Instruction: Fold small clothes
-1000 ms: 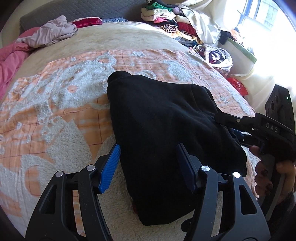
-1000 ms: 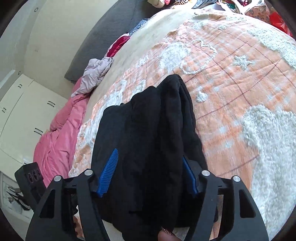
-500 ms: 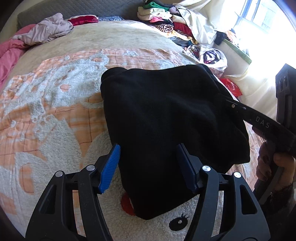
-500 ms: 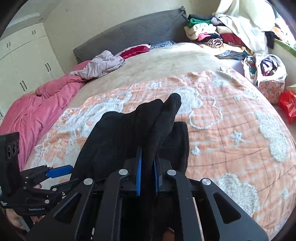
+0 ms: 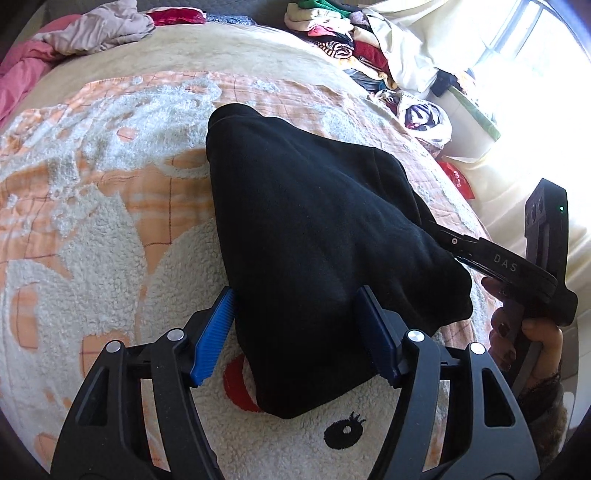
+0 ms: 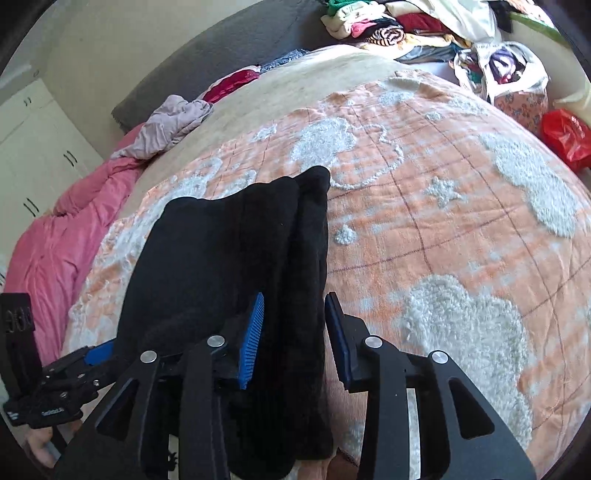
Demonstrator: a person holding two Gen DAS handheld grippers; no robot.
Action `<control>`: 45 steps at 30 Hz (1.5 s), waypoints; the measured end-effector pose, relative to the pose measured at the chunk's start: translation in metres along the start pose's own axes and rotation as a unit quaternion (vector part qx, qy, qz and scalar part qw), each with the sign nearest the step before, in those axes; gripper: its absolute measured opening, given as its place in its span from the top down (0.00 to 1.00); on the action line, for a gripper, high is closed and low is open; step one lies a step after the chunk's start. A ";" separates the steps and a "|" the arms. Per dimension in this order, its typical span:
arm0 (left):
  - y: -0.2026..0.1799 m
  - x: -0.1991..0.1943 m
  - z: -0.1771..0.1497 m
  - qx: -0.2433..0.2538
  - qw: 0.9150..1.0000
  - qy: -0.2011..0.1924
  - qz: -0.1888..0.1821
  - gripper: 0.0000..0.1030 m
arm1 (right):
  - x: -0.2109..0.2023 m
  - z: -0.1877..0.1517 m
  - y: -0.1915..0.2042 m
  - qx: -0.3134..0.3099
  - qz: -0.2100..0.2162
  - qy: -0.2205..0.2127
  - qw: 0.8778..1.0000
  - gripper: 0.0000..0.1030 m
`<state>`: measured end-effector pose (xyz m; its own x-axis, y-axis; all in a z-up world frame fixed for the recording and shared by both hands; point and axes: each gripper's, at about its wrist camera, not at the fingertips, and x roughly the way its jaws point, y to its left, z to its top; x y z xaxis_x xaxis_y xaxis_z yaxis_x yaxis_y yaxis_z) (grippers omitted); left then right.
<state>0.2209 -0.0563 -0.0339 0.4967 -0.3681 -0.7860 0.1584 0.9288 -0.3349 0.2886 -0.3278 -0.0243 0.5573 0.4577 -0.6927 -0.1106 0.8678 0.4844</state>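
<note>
A folded black garment lies on the orange and white fleece blanket. My left gripper is open, its blue pads on either side of the garment's near end. My right gripper is partly open; a thick fold of the black garment sits between its pads. In the left wrist view the right gripper's fingers reach under the garment's right edge. In the right wrist view the left gripper shows at the lower left.
A pink duvet and a mauve garment lie at the bed's far left. A pile of folded clothes stands at the far right. A bag of clothes and a red bag sit beside the bed.
My right gripper, shut on the lifted garment half a second ago, has opened partway and the garment has come down onto the blanket. My left gripper stayed open around the near end.
</note>
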 end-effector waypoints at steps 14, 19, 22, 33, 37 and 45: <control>0.011 -0.001 -0.028 -0.062 0.996 0.031 -0.058 0.41 | -0.021 -0.027 0.006 0.045 0.056 0.014 0.997 0.38; 0.015 0.000 -0.027 -0.069 0.995 0.032 -0.056 0.43 | -0.022 -0.029 0.012 0.029 0.042 0.008 0.999 0.47; 0.014 -0.008 -0.023 -0.071 0.995 0.020 -0.060 0.43 | -0.023 -0.030 0.017 0.013 0.038 0.006 0.999 0.64; 0.021 0.000 -0.011 -0.077 0.996 0.030 -0.044 0.44 | -0.021 -0.029 0.006 0.028 0.046 0.019 0.998 0.58; 0.018 -0.001 -0.011 -0.067 0.996 0.032 -0.042 0.48 | -0.029 -0.029 0.024 -0.014 0.013 -0.003 1.000 0.59; 0.019 0.008 -0.012 -0.048 0.997 0.044 -0.034 0.53 | -0.020 -0.037 0.044 -0.054 0.016 0.003 0.998 0.83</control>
<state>0.2180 -0.0424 -0.0526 0.4098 -0.4364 -0.8010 0.1047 0.8948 -0.4340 0.2422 -0.2917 -0.0088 0.5479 0.4867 -0.6804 -0.2175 0.8682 0.4459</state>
